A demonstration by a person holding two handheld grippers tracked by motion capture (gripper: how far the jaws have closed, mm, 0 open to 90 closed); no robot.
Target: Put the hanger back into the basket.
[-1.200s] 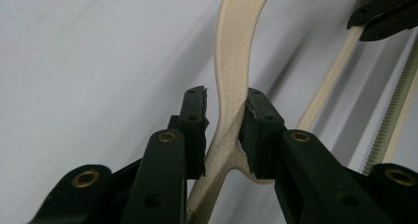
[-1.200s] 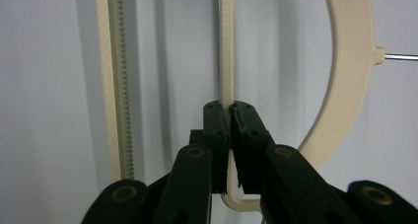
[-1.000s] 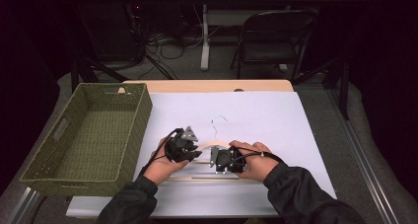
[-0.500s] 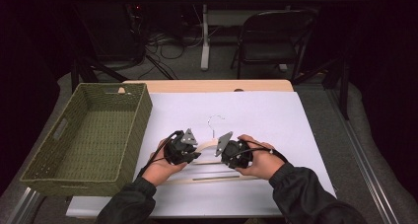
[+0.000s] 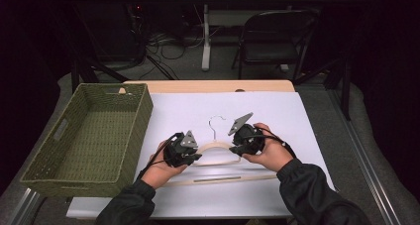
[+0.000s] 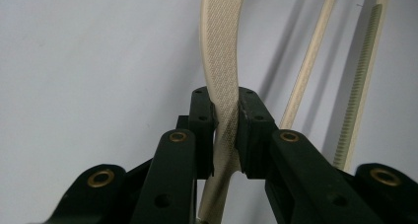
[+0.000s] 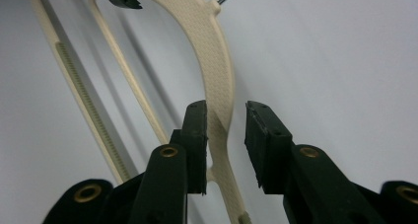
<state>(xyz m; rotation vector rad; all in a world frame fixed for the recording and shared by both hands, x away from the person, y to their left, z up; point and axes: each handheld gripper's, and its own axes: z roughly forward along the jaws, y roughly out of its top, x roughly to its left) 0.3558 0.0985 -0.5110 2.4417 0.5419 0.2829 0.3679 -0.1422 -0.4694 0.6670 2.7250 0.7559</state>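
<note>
Cream plastic hanger (image 5: 218,150), on white-covered bench (image 5: 307,116) beside basket (image 5: 89,136): light, stiff, probably slick; left tool (image 6: 226,130) clamps one shoulder, right tool (image 7: 226,135) has just been opening, hanger shoulder between its jaws.

Hanger (image 5: 218,148) lies right of basket (image 5: 89,136) (both on table (image 5: 208,86)).

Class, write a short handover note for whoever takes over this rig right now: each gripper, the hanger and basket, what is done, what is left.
Left gripper: shut on the cream hanger, on one shoulder.
Right gripper: jaws have just been opening; the other shoulder sits between them, with a gap at one pad.
Hanger on the white sheet, hook pointing away.
Green basket at the left holds nothing.
Left, likely: move the hanger into the basket.
</note>
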